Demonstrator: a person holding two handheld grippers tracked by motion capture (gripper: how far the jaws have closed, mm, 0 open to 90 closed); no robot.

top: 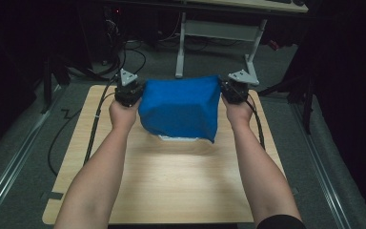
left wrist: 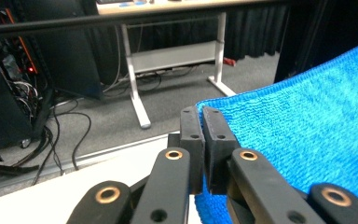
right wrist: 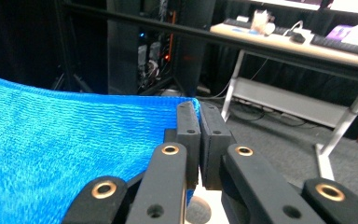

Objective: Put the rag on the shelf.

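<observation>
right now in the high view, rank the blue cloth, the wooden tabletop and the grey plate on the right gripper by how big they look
1. wooden tabletop, largest.
2. blue cloth, held up nearer the camera, so it may look bigger than it is.
3. grey plate on the right gripper, smallest.

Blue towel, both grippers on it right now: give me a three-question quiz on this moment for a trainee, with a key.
1. True or false: the blue towel lies flat on the wooden table.
2. Which part of the towel does the left gripper hold? A) a corner B) the middle C) nothing
3. Fill in: in the high view, something ____ shows under the towel's lower edge.

Key
1. False: it hangs stretched between the left gripper and the right gripper, above the table.
2. A: its fingers are shut on a top corner; the right gripper pinches the other top corner.
3. White; too little shows to tell what it is.
</observation>
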